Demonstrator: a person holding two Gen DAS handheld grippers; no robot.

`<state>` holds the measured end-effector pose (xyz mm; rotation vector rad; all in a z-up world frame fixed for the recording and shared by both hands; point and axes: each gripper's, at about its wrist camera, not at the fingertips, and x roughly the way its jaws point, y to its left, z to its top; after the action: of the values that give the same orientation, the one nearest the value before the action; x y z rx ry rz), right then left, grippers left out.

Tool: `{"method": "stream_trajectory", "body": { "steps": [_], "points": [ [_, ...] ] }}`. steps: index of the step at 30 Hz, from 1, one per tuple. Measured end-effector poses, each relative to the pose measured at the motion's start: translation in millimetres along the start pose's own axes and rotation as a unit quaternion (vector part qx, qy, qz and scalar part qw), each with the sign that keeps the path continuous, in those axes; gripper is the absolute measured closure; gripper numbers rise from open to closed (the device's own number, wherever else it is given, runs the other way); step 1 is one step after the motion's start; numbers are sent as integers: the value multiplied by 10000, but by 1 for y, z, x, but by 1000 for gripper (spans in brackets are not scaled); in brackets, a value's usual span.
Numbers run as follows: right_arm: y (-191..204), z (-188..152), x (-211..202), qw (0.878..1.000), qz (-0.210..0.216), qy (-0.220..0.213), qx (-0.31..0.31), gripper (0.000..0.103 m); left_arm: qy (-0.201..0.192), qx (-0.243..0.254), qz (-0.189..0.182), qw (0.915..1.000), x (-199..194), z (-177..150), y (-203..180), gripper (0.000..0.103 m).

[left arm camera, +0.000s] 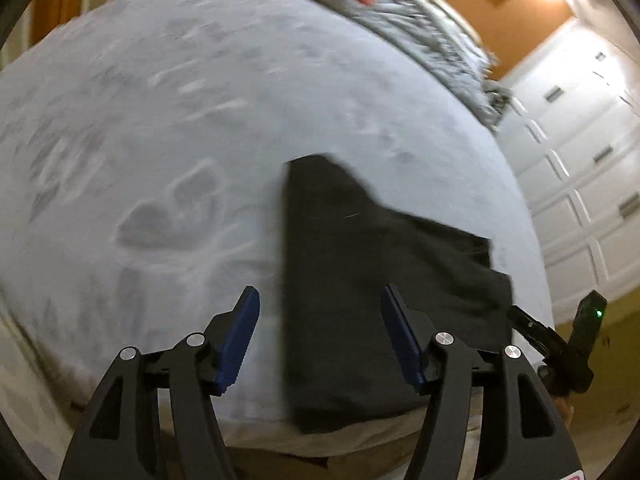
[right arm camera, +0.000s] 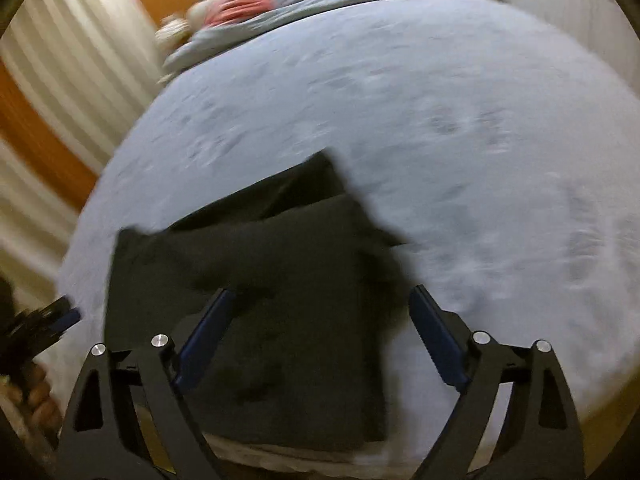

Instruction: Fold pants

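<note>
So the pants [left arm camera: 360, 280] are lying on the bed [left arm camera: 160, 120] right at its near edge, dark and already doubled into a chunky shape, with one flap angled off toward the far side. Both frames are blurry, so I can't say how many layers there are. Left gripper [left arm camera: 320, 336] has its fingers spread wide, holding nothing, hovering above the pants' near left edge. Right gripper [right arm camera: 320, 336] is the same, wide and empty over the pants' near end. Looks like we're between folds. I'd guess the next move needs each gripper pinching a near corner to carry it over.
</note>
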<state>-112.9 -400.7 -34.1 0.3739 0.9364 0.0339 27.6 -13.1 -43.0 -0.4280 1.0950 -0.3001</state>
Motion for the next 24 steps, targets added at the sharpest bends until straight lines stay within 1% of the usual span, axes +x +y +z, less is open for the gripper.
{"method": "stream_trajectory", "body": {
  "steps": [1, 2, 3, 4, 5, 6, 7, 8, 9, 10, 11, 12, 13, 14, 15, 16, 18, 19, 20, 21, 22, 23, 24],
  "points": [
    [7, 0, 8, 9998, 81, 11, -191, 75, 18, -23, 70, 10000, 1, -5, 2, 43],
    [14, 2, 18, 9991, -138, 154, -372, 77, 21, -32, 119, 9999, 1, -12, 5, 43],
    [20, 5, 21, 9979, -322, 161, -539, 86, -12, -31, 114, 9999, 3, -13, 3, 43],
    [32, 11, 10, 9971, -259, -19, -719, 88, -79, -6, 97, 9999, 1, -12, 0, 43],
    [43, 20, -7, 9959, -119, -249, -862, 88, -166, 52, 92, 9998, -6, -12, -3, 43],
    [60, 31, -29, 9923, -30, -562, -1106, 88, -246, 147, 93, 9995, -7, -12, -6, 43],
    [68, 38, -40, 9892, -2, -723, -1273, 87, -319, 262, 93, 9991, -8, -11, -13, 42],
    [74, 47, -47, 9861, -47, -850, -1428, 86, -361, 312, 76, 9988, -11, -11, -13, 39],
    [74, 52, -45, 9848, -145, -854, -1505, 82, -390, 328, 61, 9987, -13, -10, -15, 36],
    [66, 57, -29, 9833, -471, -759, -1589, 74, -439, 286, 90, 9986, -10, -8, -17, 32],
    [54, 57, -13, 9821, -808, -630, -1579, 68, -502, 199, 139, 9984, -8, -13, -13, 31],
    [34, 53, 14, 9808, -1247, -243, -1482, 63, -512, 54, 249, 9984, -5, -18, -10, 31],
    [20, 50, 31, 9809, -1447, 42, -1299, 61, -434, -27, 279, 9987, -2, -21, -7, 31],
    [6, 44, 34, 9876, -1249, 166, -935, 60, -282, -110, 229, 9993, 1, -23, -3, 31],
    [-5, 39, 25, 9953, -812, 98, -518, 50, -142, -178, 139, 9996, 3, -24, 1, 31],
    [-10, 35, 18, 9978, -594, 77, -295, 40, -4, -231, 62, 9997, 6, -26, 6, 31],
    [-18, 25, 1, 9998, -185, 27, 97, 37, 104, -143, 27, 9998, 6, -26, 10, 31],
    [-19, 19, -2, 9996, -59, 94, 250, 33, 91, -86, 25, 9999, 4, -27, 10, 31],
    [-21, 14, -5, 9989, 25, 208, 410, 31, 53, -32, 36, 10000, 2, -26, 9, 31],
    [-23, 8, -5, 9979, 84, 330, 557, 23, 22, 3, 40, 10000, 0, -26, 9, 31],
    [-30, -1, -2, 9962, 191, 482, 707, 22, 22, 30, 7, 10000, 0, -26, 8, 31],
    [-31, -8, 3, 9948, 297, 607, 758, 25, 47, 28, -15, 10000, 1, -26, 9, 30],
    [-35, -16, 9, 9932, 459, 730, 776, 52, 87, 0, -21, 10000, 6, -25, 10, 30]
  ]
}}
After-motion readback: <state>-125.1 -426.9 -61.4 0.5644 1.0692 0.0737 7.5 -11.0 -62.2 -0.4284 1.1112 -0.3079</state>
